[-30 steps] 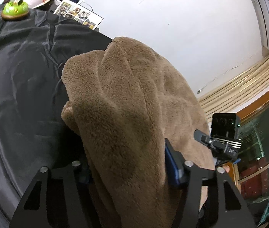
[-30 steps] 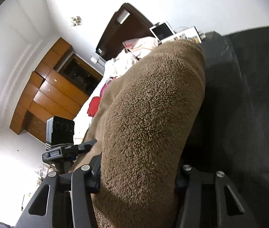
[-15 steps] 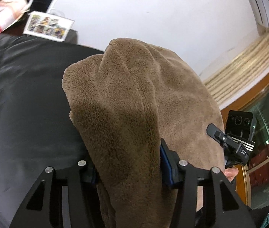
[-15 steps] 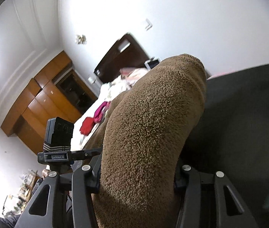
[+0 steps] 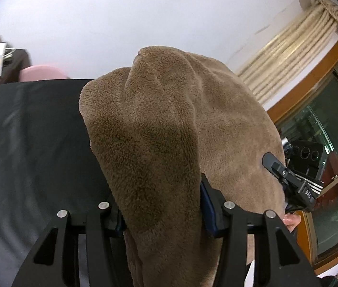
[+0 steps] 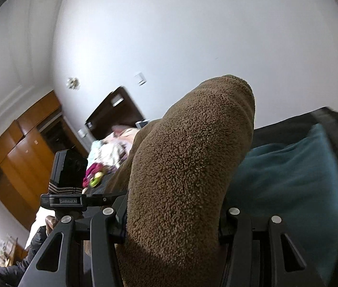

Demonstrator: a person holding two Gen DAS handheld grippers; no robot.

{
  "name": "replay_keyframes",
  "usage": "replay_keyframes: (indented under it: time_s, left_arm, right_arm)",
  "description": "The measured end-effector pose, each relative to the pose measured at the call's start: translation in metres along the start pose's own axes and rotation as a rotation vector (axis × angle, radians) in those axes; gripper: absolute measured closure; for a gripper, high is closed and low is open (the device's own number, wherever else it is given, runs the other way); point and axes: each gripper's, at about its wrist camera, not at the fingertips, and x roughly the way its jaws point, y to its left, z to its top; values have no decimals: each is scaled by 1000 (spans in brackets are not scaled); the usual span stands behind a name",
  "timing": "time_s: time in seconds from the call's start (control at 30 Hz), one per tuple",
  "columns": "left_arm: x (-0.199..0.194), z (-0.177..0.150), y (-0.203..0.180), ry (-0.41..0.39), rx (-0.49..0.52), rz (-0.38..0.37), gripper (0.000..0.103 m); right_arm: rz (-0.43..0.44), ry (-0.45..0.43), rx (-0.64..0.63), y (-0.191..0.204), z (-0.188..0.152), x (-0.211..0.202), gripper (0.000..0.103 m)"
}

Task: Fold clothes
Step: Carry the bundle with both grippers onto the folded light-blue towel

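A thick brown fleece garment (image 5: 169, 124) fills the middle of both views and is held up off the black sheet (image 5: 32, 143). My left gripper (image 5: 160, 217) is shut on a bunched edge of it, the fabric draping over the fingers. In the right wrist view my right gripper (image 6: 172, 224) is shut on another thick fold of the same fleece garment (image 6: 188, 157). Each gripper shows in the other's view: the right gripper's body (image 5: 295, 181) at the garment's right side, the left gripper's body (image 6: 66, 181) at its left. The fingertips are buried in fleece.
A teal cloth (image 6: 288, 179) lies on the black sheet to the right. A pile of clothes (image 6: 111, 148) sits on a bed by a dark headboard (image 6: 114, 114), with wooden wardrobes (image 6: 18, 150) left. Curtains (image 5: 288, 55) and a window (image 5: 331, 143) stand at the right.
Both grippers have lifted and tilted upward with the fleece still held; more wall shows now. The green toy left the left view and a teal cloth has come into the right view.
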Motion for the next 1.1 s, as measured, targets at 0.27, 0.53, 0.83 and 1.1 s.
replay_keyframes:
  time_s: [0.27, 0.53, 0.83, 1.1]
  left_arm:
    - [70, 35, -12, 50, 23, -5, 50]
    - [115, 48, -4, 78, 48, 27, 50]
    - [125, 29, -23, 67, 96, 139, 28]
    - [102, 27, -47, -11, 104, 253, 18]
  right_arm:
    - [-67, -19, 55, -64, 20, -17, 51]
    - [-134, 24, 81, -112, 11, 5, 51]
    - [-237, 23, 11, -107, 0, -5, 46]
    - [-378, -7, -127, -71, -33, -38, 20]
